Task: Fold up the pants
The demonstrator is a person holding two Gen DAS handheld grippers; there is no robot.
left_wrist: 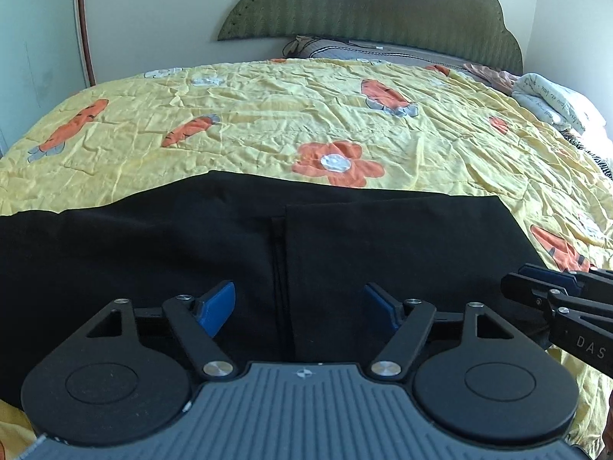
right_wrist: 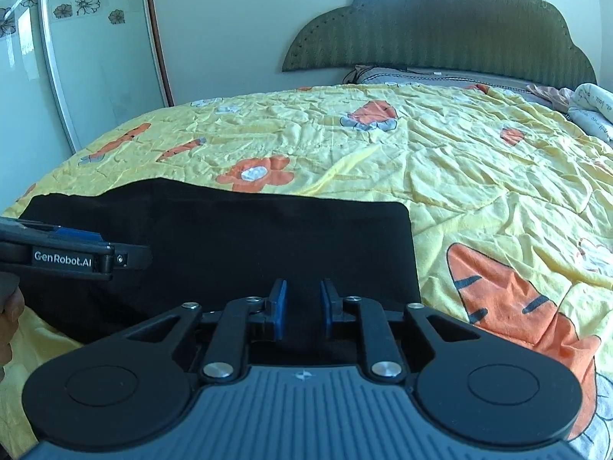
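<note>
Blue-padded left tongs [left_wrist: 299, 308] stand wide apart over the one pair of black pants [left_wrist: 230, 245], gripping nothing. Right tongs [right_wrist: 302, 304] are narrower, a small gap between the pads, above the pants' near right corner. One folded panel overlaps the pants' right half. Pants lie flat on the yellow quilt [left_wrist: 268, 115] of the bed; one green headboard [right_wrist: 440, 27] stands behind.

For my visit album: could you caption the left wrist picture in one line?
Open left gripper poised over black pants spread on a yellow carrot-print quilt, right gripper alongside.
</note>
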